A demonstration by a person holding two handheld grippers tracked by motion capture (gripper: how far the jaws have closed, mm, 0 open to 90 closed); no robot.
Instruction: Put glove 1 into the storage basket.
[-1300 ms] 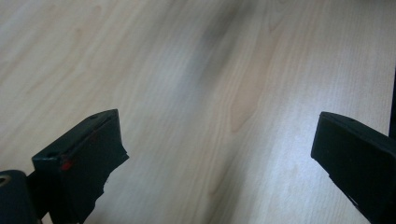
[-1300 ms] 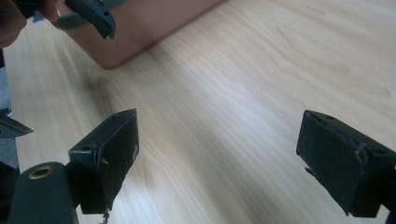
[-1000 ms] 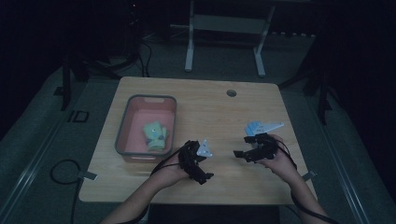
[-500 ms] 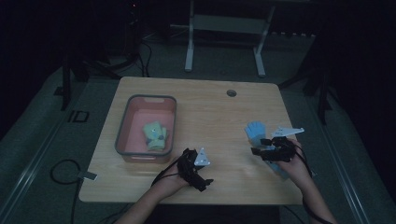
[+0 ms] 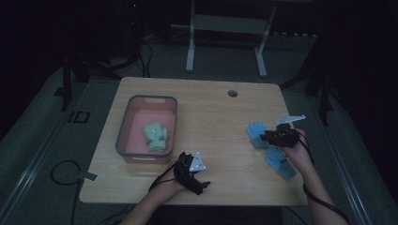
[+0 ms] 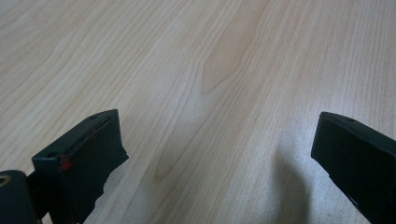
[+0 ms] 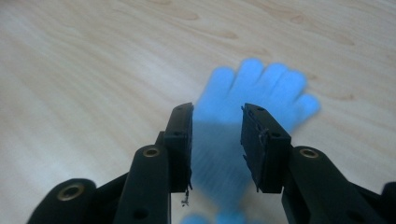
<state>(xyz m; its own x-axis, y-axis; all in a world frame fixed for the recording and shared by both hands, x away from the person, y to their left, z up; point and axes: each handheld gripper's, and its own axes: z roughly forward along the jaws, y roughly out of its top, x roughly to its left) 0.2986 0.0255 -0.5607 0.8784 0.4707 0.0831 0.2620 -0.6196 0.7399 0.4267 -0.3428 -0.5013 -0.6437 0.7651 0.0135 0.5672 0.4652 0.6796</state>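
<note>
Your right gripper (image 7: 217, 140) has slid to the right edge of the high view and its jaws have just been closing — they now straddle the blue glove (image 7: 252, 93) lying flat on the tabletop (image 5: 211, 117), not yet pinching it. That looks like a pickup starting. The glove's fingers point up-frame, long axis running away from the jaws. Your left gripper (image 6: 215, 154) sits wide apart, nothing in it.

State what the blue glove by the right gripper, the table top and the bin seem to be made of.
Blue glove: apparently soft knit fabric, matte and limp against the surface.
Table top: wood or wood-look laminate, with pale, smooth grain lines.
Bin: probably moulded plastic, with a grey rim, pink inside and rounded corners.
</note>
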